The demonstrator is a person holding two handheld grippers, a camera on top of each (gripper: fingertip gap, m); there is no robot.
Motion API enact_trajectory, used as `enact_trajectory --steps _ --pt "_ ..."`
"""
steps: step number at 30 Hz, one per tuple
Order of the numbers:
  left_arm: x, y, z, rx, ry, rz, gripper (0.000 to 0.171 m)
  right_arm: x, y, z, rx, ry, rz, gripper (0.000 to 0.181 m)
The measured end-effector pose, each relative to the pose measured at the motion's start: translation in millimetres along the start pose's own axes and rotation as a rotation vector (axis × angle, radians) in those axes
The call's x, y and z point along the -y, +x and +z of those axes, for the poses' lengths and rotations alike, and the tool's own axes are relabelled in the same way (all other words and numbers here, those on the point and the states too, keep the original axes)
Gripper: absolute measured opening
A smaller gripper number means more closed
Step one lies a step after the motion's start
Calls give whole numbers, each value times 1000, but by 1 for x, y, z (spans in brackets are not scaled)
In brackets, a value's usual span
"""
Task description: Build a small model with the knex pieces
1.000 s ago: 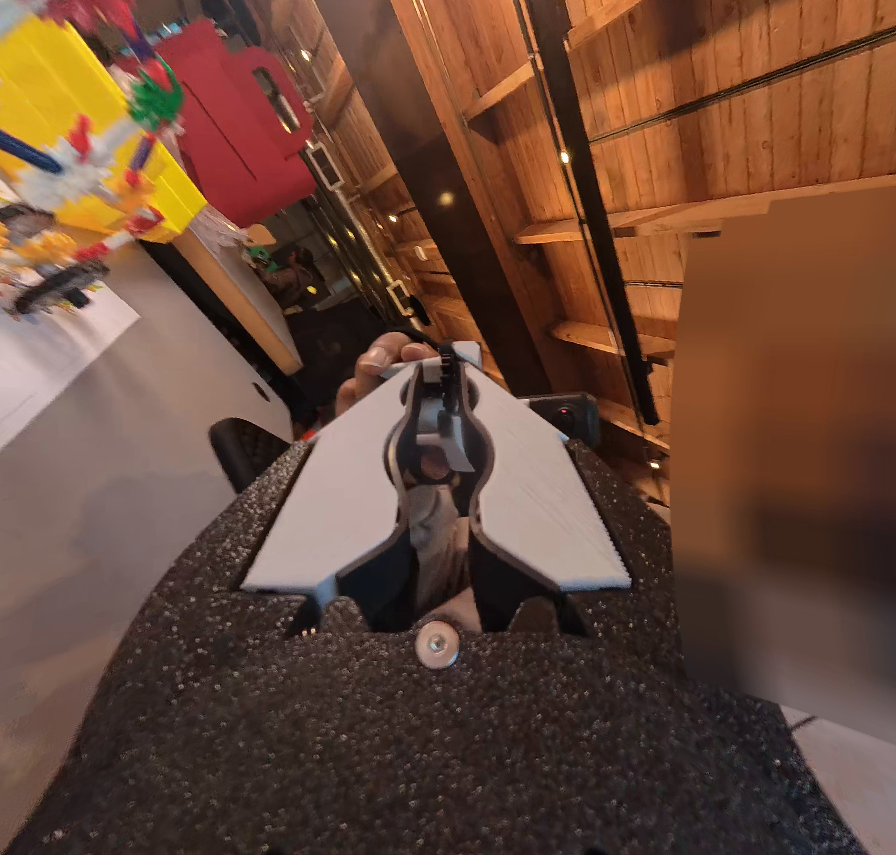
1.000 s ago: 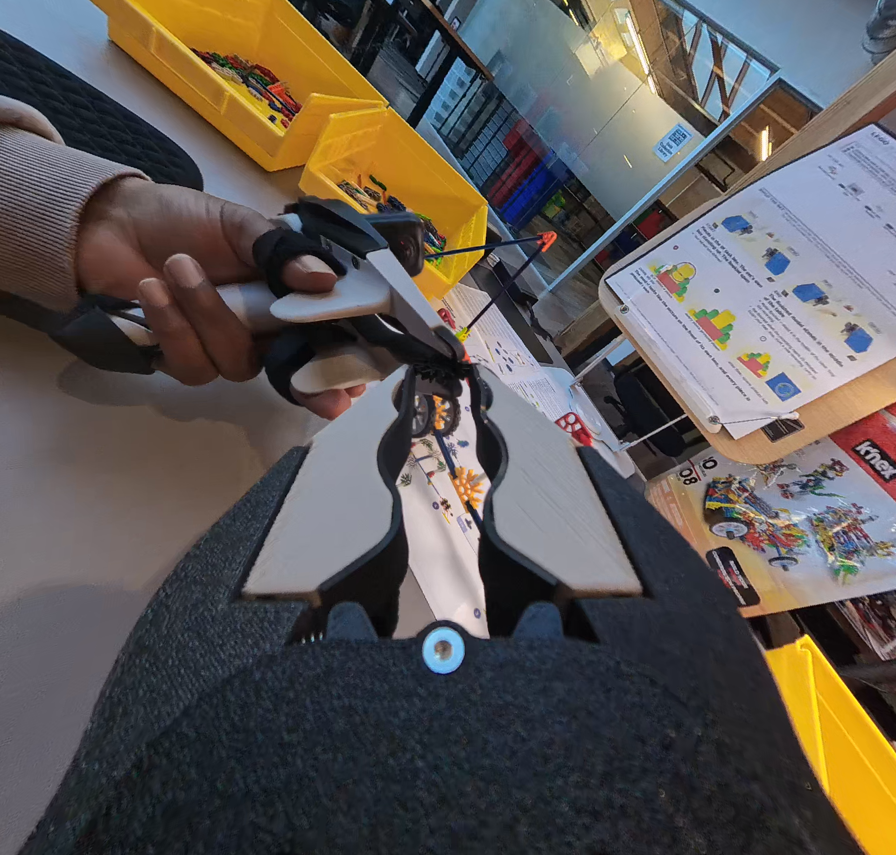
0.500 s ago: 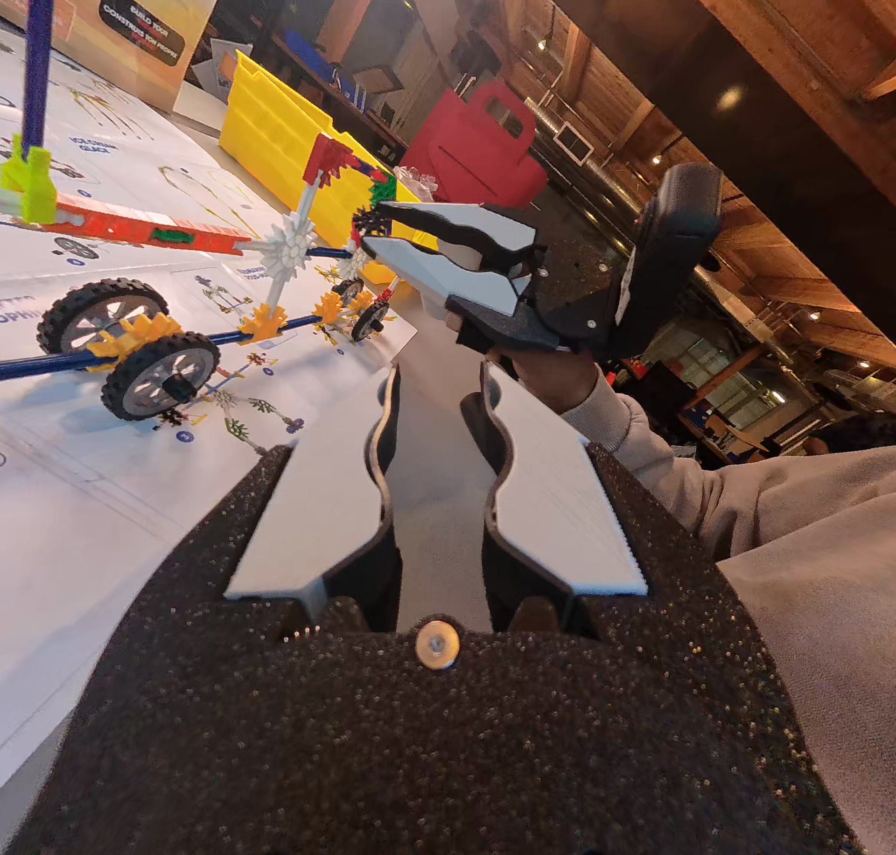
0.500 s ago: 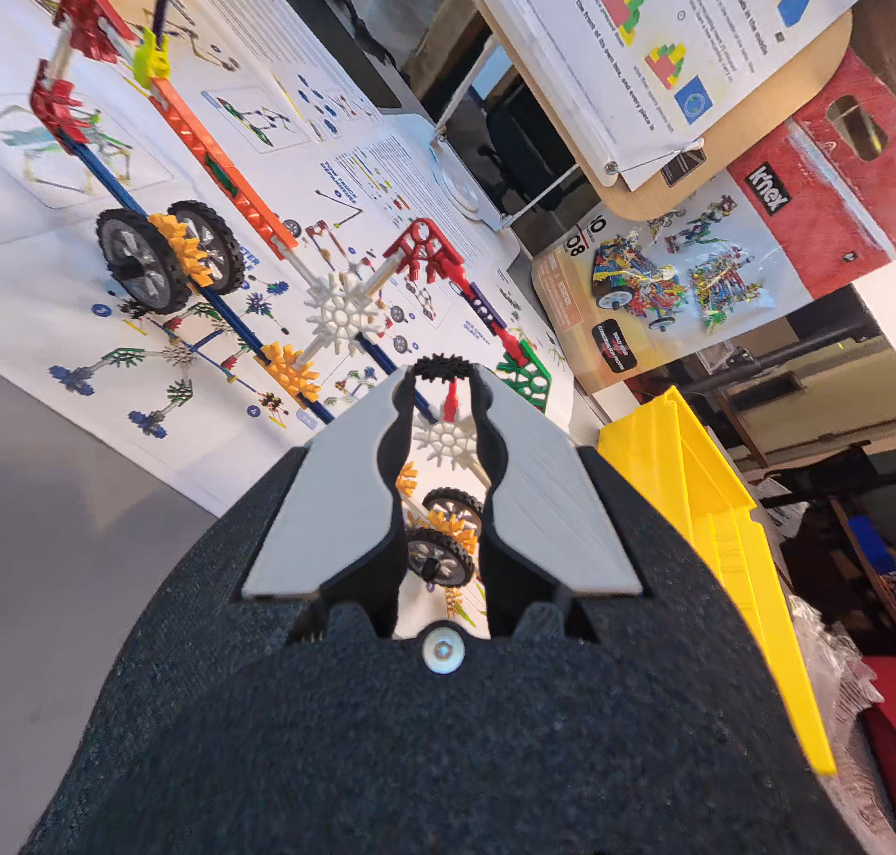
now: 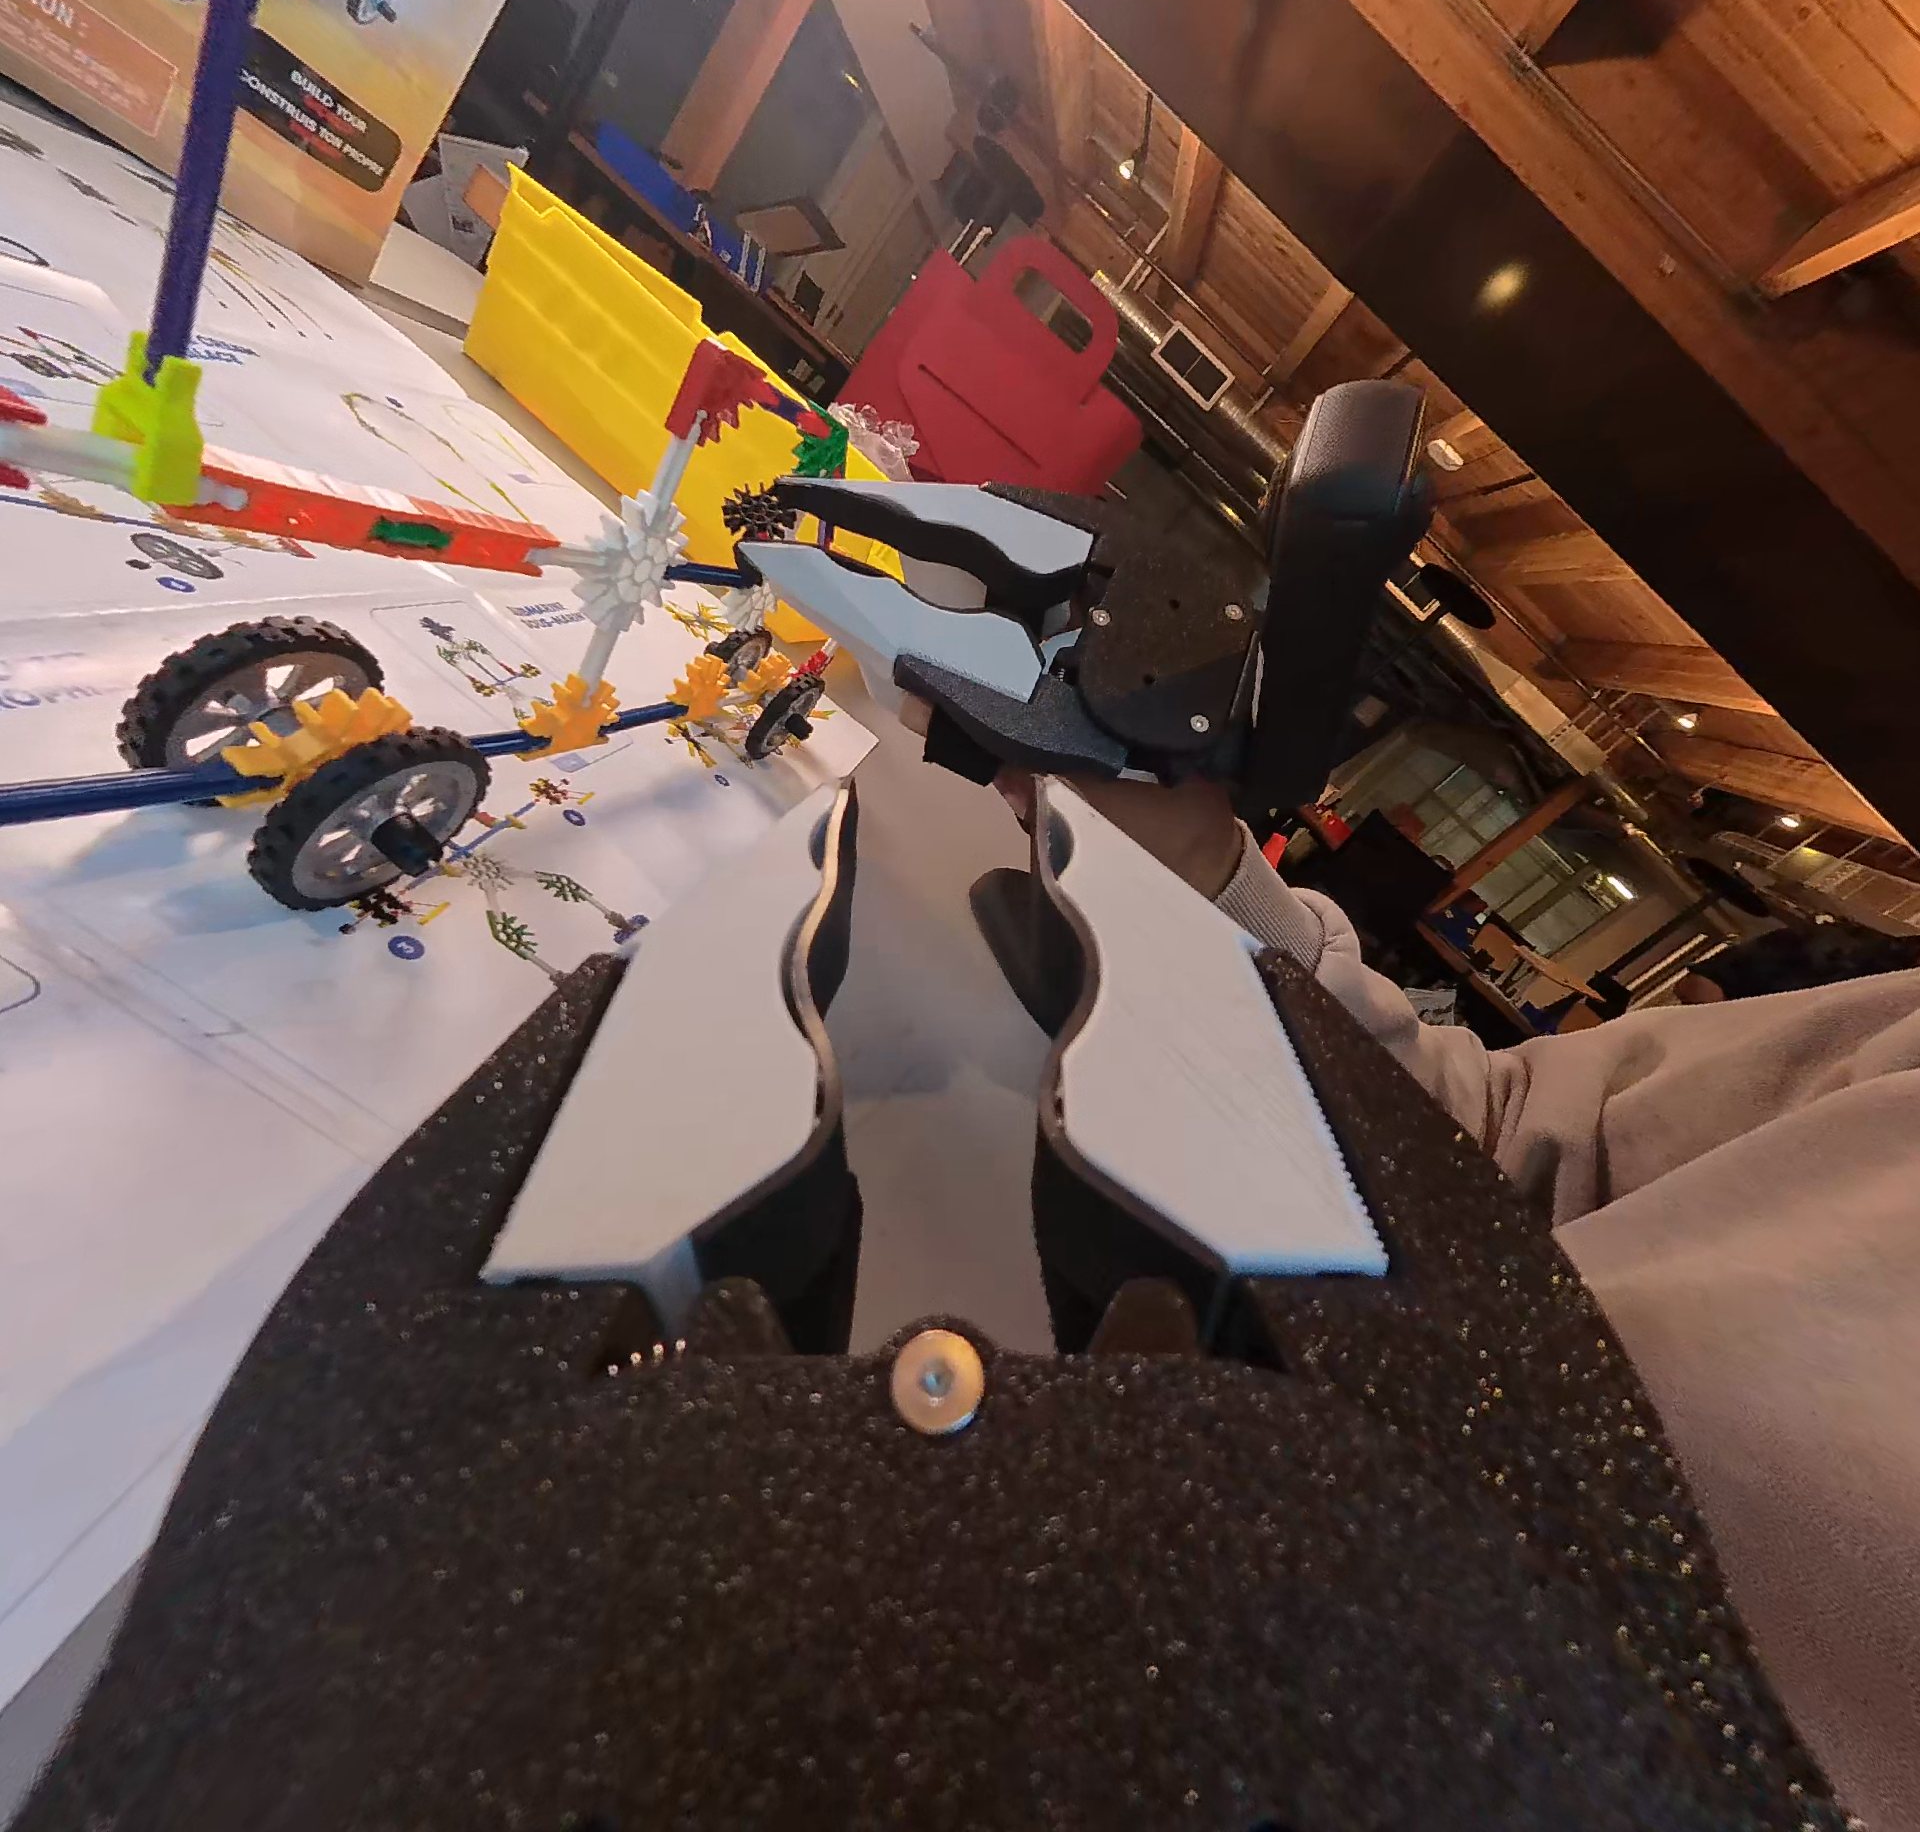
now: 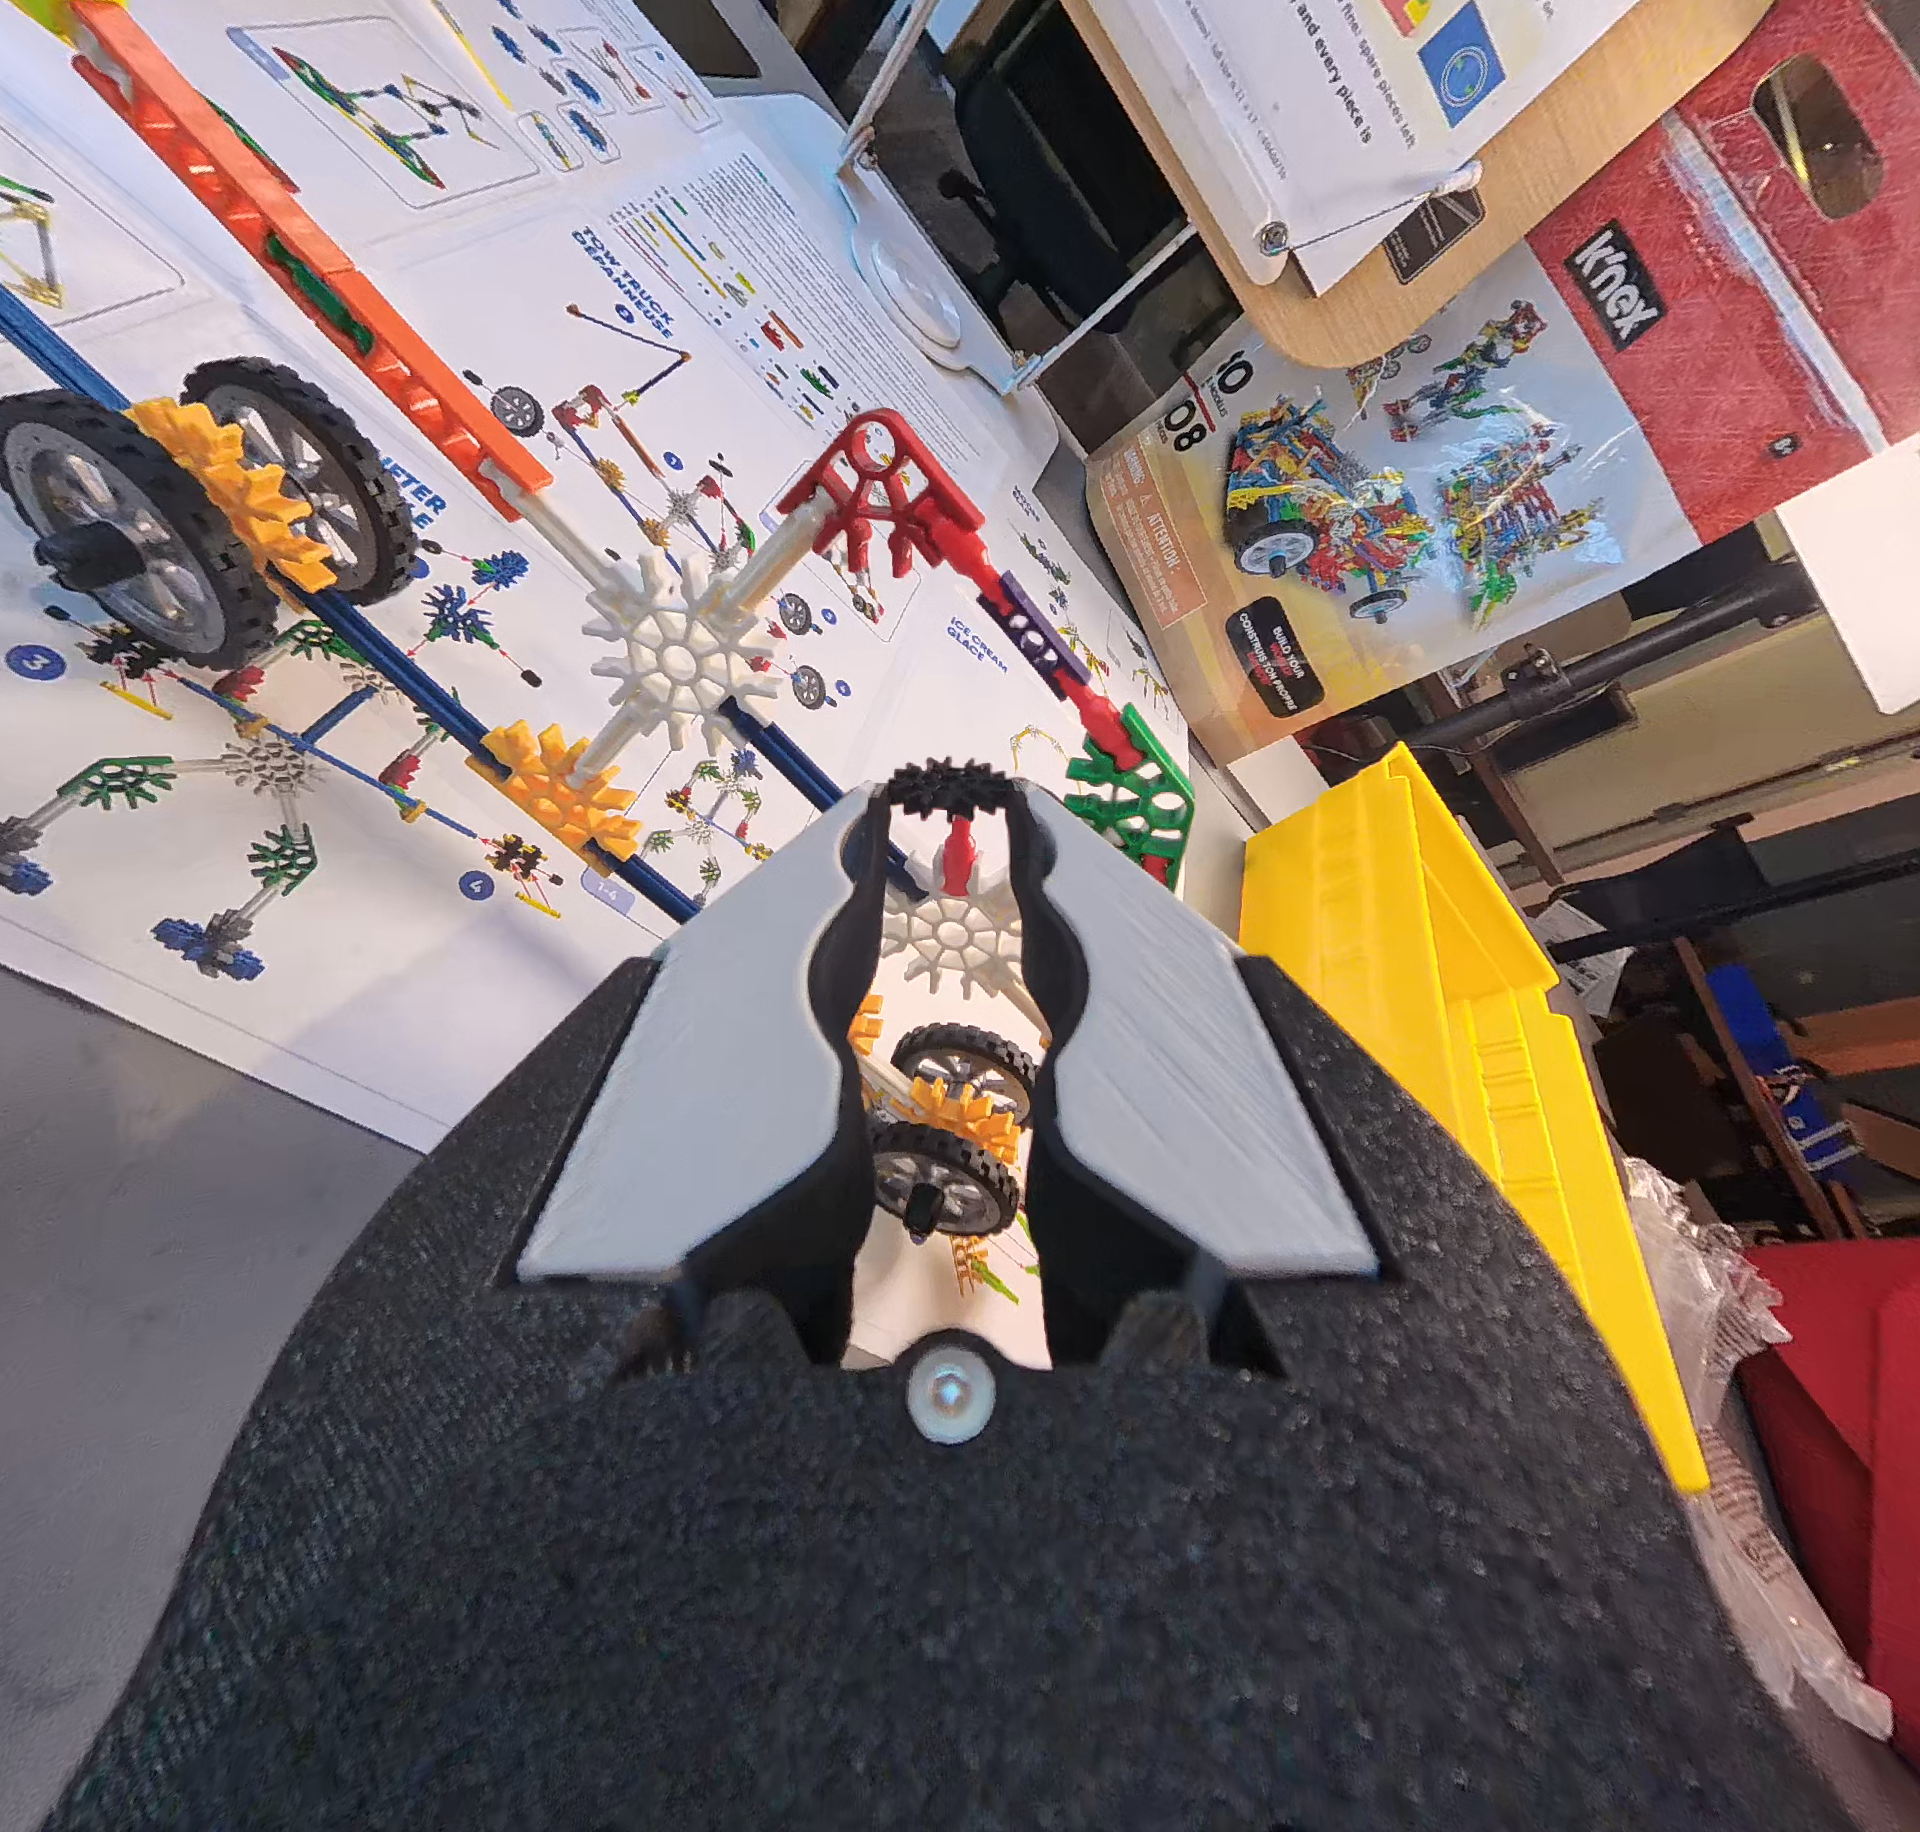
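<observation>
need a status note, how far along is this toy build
Already built: a rod-and-connector vehicle frame stands on the instruction sheet with wheels fitted front and rear. In hand: the right gripper is shut on a small black connector, held near the frame's green end connector. The left gripper is open and empty. The black connector is not yet attached.
</observation>
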State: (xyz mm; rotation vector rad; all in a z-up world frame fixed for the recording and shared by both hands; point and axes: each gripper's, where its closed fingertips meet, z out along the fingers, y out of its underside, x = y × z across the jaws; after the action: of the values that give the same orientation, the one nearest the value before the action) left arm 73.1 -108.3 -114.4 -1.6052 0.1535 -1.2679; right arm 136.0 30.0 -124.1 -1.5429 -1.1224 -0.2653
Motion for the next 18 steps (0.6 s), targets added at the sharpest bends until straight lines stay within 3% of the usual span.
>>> enact_trajectory --steps 18 --pt "0 1 -1 -6 2 -5 30 -17 17 1 -147 -60 33 20"
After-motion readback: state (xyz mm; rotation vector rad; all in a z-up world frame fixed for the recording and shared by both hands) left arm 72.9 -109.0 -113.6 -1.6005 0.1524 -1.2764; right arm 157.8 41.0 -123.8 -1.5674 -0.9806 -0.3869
